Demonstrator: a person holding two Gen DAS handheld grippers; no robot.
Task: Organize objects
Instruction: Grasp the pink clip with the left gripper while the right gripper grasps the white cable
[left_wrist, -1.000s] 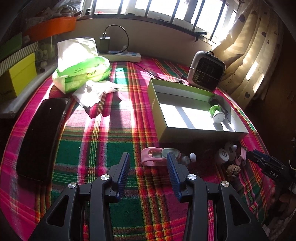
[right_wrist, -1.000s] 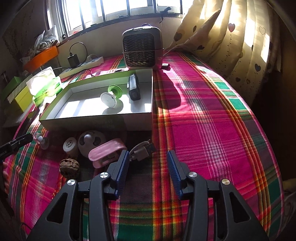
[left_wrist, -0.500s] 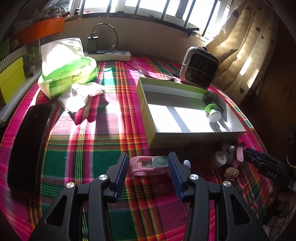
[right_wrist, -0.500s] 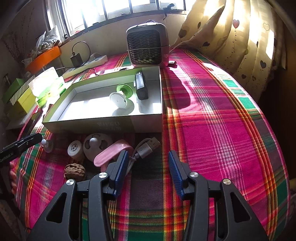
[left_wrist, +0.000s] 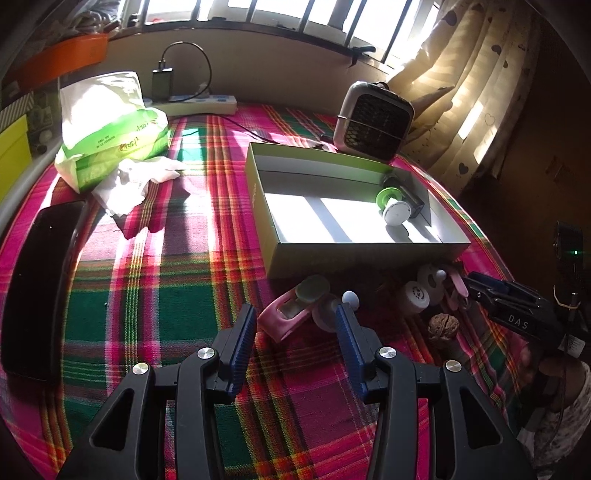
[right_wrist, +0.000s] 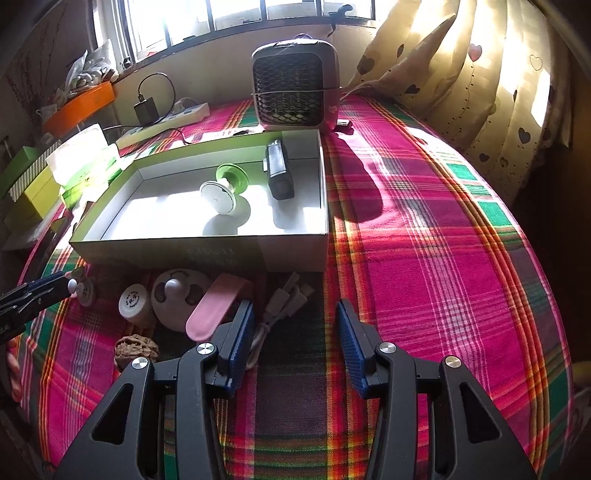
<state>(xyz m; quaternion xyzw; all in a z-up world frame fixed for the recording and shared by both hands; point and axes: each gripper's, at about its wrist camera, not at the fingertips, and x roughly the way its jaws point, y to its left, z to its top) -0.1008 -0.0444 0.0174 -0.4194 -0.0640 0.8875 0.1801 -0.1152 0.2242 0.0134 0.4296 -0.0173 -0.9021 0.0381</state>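
Left wrist view gives me a worktop (left_wrist: 155, 280) under a plaid cloth of pink, green and red, striped with sun from a barred window (left_wrist: 295, 14) along the far wall. My left gripper (left_wrist: 295, 325) is released, jaws spread and holding nothing, with a pink holder (left_wrist: 284, 317) lying on the cloth just ahead between the fingertips. Behind it sits an open green box (left_wrist: 258, 192) holding a green-and-white spool (left_wrist: 393, 206) and a dark device (right_wrist: 279, 171). In front of the box lie a white cap (left_wrist: 415, 297), a round white piece (right_wrist: 181, 299) and a walnut (left_wrist: 443, 325). Off to the left I see a black tray (left_wrist: 37, 288), crumpled tissue (left_wrist: 136, 181) and a green-and-white bag (left_wrist: 110, 129); a power strip (left_wrist: 199, 105) lies under the window, a small heater (left_wrist: 373, 122) stands beyond the box, and heart-print curtains (right_wrist: 480, 74) hang at the right.

Right wrist view shows my right gripper (right_wrist: 295, 339) also released and empty, low over the cloth, with a grey USB cable (right_wrist: 284, 306) just by its left finger and a pink strip (right_wrist: 218, 306) beside that.
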